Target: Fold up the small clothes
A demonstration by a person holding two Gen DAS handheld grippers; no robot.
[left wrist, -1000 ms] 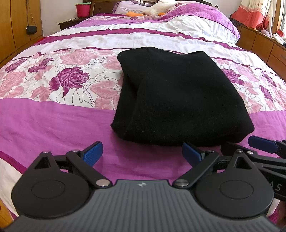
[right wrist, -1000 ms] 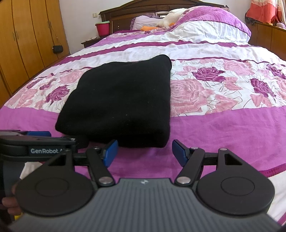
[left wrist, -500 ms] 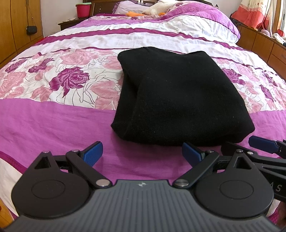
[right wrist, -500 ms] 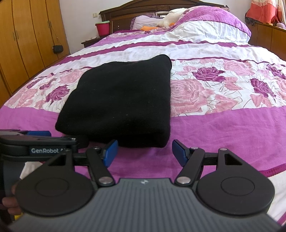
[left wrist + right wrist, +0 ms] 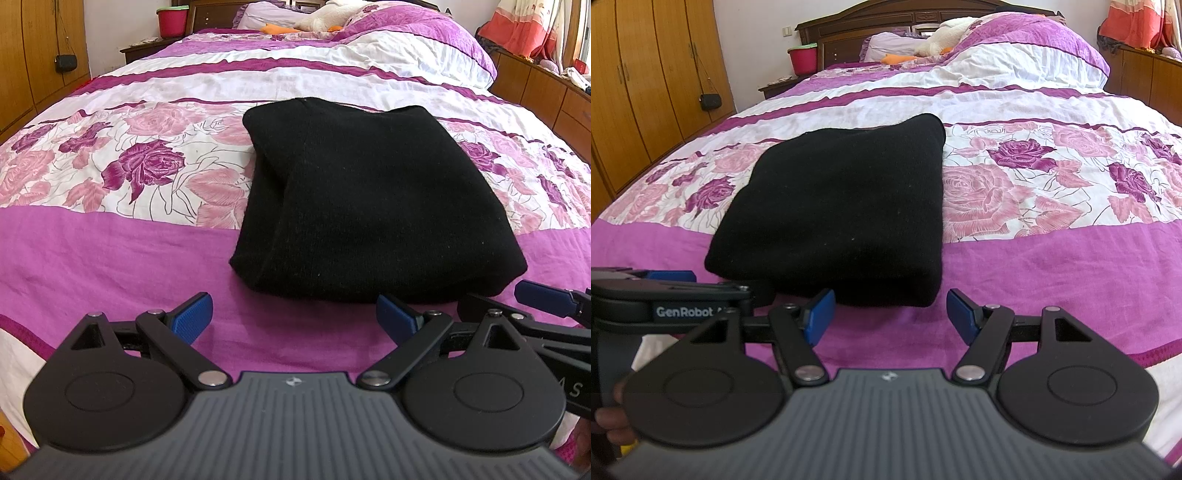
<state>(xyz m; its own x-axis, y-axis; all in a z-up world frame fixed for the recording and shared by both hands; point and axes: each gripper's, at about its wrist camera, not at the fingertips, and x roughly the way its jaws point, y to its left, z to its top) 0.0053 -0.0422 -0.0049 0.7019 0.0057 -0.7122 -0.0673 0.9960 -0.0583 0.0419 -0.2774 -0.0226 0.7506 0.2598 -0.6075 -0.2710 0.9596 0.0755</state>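
Note:
A black knitted garment (image 5: 362,199) lies folded into a thick rectangle on the purple and floral bedspread (image 5: 110,251); the right wrist view shows it too (image 5: 842,206). My left gripper (image 5: 295,317) hovers just short of its near edge, open, with nothing between the blue pads. My right gripper (image 5: 888,314) stands open in front of the garment's near right corner, also empty. Each gripper shows at the edge of the other's view: the right one (image 5: 543,299) and the left one (image 5: 670,277).
Pillows and a soft toy (image 5: 942,33) lie at the bed's head by the wooden headboard. A red bucket (image 5: 803,59) sits on a nightstand. Wooden wardrobes (image 5: 646,92) line the left wall, low cabinets (image 5: 546,96) the right. A hand (image 5: 607,424) holds the left gripper.

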